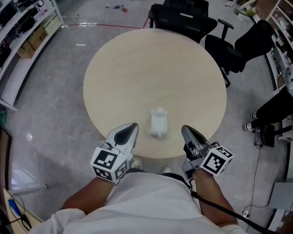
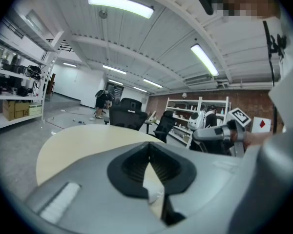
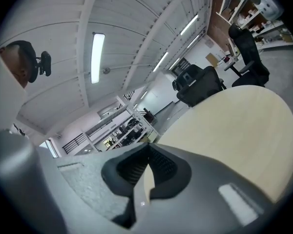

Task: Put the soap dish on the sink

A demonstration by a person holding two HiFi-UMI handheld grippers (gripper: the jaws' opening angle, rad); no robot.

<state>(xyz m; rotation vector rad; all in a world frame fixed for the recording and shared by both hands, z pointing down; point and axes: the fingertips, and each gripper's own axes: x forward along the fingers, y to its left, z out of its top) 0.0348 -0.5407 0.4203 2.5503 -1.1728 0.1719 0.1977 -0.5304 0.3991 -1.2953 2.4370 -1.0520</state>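
The soap dish point(image 1: 159, 114) shows as the upper part of a small white lump on the round table point(image 1: 136, 67), and where it ends and the sink point(image 1: 157, 127) begins cannot be made out from above. It lies between the two grippers, just ahead of their tips and apart from both. The left gripper point(image 1: 133, 126) hovers to its left over the table's near edge, jaws pressed together with nothing between them. The right gripper point(image 1: 184, 128) hangs to its right, and its own view shows those jaws also closed tip to tip and empty. Beyond both grippers, across the table, stand two black office chairs point(image 1: 185, 11).
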